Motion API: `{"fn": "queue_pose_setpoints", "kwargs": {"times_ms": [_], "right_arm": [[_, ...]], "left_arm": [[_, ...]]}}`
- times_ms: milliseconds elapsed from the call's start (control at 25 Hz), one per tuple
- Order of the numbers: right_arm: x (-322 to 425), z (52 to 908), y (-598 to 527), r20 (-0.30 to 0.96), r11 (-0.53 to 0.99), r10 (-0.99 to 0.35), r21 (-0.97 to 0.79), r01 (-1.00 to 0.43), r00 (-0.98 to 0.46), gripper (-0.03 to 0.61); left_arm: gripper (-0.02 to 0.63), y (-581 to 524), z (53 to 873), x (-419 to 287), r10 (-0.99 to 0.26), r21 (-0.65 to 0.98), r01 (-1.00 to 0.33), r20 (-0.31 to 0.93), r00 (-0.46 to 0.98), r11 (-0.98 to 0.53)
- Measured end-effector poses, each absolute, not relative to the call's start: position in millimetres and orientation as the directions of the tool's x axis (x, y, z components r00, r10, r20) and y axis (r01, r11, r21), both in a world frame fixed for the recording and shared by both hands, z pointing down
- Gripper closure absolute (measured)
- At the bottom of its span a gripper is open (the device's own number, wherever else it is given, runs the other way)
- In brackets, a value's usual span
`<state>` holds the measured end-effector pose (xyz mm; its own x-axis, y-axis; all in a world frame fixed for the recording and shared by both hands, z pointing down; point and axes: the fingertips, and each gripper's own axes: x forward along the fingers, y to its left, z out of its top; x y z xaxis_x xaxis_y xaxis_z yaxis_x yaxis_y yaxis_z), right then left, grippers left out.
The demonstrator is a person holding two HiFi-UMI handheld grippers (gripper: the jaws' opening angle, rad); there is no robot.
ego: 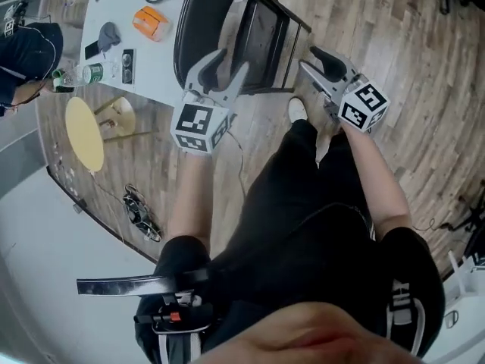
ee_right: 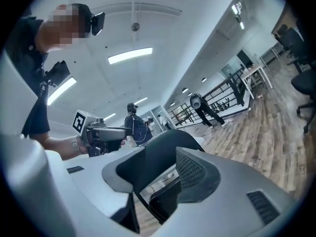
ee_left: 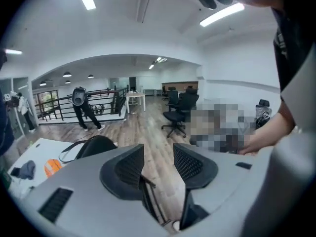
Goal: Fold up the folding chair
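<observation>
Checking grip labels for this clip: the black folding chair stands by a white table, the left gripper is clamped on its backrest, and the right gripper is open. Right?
Not quite. The left gripper is open too: the left gripper view shows its jaws apart with nothing gripped between them. The black folding chair does stand by the white table, and the right gripper is open.

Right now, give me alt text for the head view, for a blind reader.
Seen from above, the left tool and right tool, both open and empty, hover over a black folding chair on a wood floor. A white table stands beside it.
</observation>
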<state>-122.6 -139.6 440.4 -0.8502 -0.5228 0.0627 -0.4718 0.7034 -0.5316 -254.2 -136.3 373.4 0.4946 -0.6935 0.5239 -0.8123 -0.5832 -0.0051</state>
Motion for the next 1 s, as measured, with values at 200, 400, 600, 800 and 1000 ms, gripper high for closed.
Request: {"fn": "queue_pose_setpoints", "kwargs": {"times_ms": [200, 400, 600, 800, 1000], "right_arm": [[-94.7, 358.5, -91.0, 0.076, 0.83, -0.447, -0.337, -0.445, -0.891, 0.397], [-76.3, 317.5, -60.7, 0.084, 0.86, -0.401, -0.308, -0.407, -0.912, 0.399], [-68.3, 280.1, -30.7, 0.062, 0.906, -0.301, -0.293, -0.306, -0.952, 0.562], [-68.1, 269.0, -11.7, 0.113, 0.919, -0.279, -0.257, -0.299, -0.954, 0.568], [-67.2, 247.5, -13.9, 0.101, 0.949, -0.249, -0.171, -0.263, -0.963, 0.568]], "left_arm": [[0.425, -91.0, 327.2, -188.8, -0.669, 0.11, -0.758, 0.4, 0.626, -0.643], [0.425, -55.6, 309.9, -158.1, -0.647, 0.227, -0.741, 0.37, 0.666, -0.633], [0.609, -29.2, 292.8, -139.7, -0.712, 0.231, -0.784, 0.33, 0.62, -0.576], [0.609, -16.1, 273.4, -126.0, -0.75, 0.197, -0.793, 0.258, 0.609, -0.576], [0.609, -13.7, 255.6, -121.9, -0.793, 0.172, -0.815, 0.188, 0.579, -0.554]]}}
